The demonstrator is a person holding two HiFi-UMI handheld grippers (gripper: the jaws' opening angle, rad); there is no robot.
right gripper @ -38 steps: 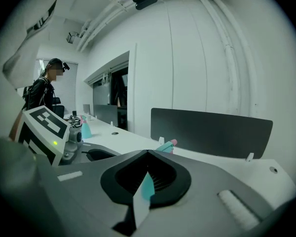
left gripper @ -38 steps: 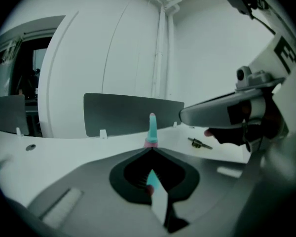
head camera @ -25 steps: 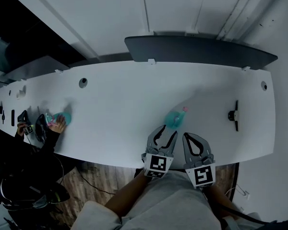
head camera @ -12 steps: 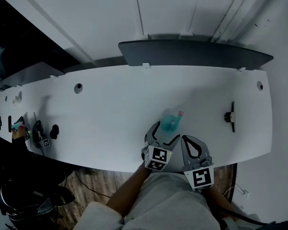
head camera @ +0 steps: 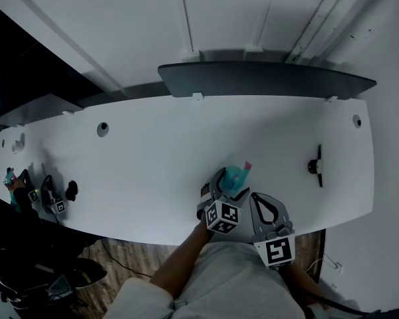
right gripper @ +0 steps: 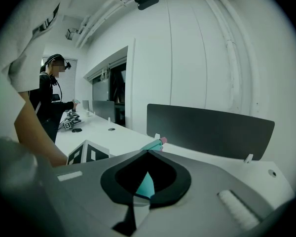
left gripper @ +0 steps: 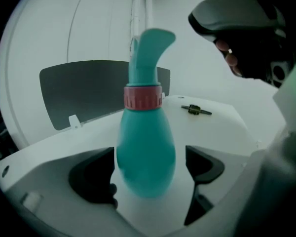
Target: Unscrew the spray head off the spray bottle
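Note:
A teal spray bottle (head camera: 233,175) stands upright on the white table (head camera: 153,158) near its front edge. It has a pink collar (left gripper: 142,97) under a teal spray head (left gripper: 149,51). My left gripper (head camera: 227,185) is down around the bottle's body (left gripper: 145,157). Its jaws have just been opening and now stand wide, one on each side of the bottle, with gaps showing. My right gripper (head camera: 256,197) is shut and empty just right of the bottle, which shows through its frame (right gripper: 147,184).
A small black tool (head camera: 314,166) lies at the right of the table. A dark partition panel (head camera: 266,78) runs along the back edge. At the far left, another person (right gripper: 52,98) works with grippers (head camera: 53,203). A round grommet hole (head camera: 102,129) sits mid-left.
My left gripper has come forward and down around the bottle, and its jaws have spread wide. The right gripper has stayed put. The person at the far left has pulled a hand back.

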